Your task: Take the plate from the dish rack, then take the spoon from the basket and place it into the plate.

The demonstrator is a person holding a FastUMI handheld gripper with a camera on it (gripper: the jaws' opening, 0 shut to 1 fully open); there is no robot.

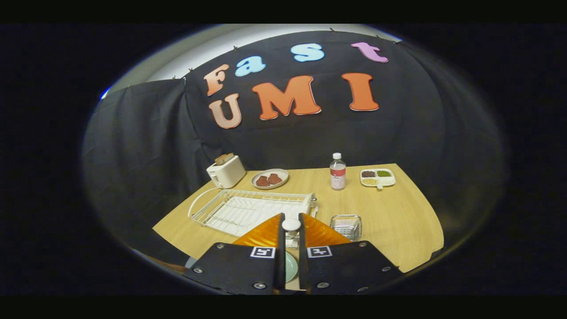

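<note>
Between the orange fingers [267, 232] of the gripper [291, 230], pinched, stood a white spoon [291, 225]; the pale green plate [290, 266] lay at six o'clock, directly beneath.

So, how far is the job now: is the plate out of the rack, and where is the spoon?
Done: the dish rack holds no plate, and the green plate lies under the fingers. The basket looks empty. In hand: the gripper is closed on a white spoon, it seems. Left: lowering it into the plate and letting go.
</note>
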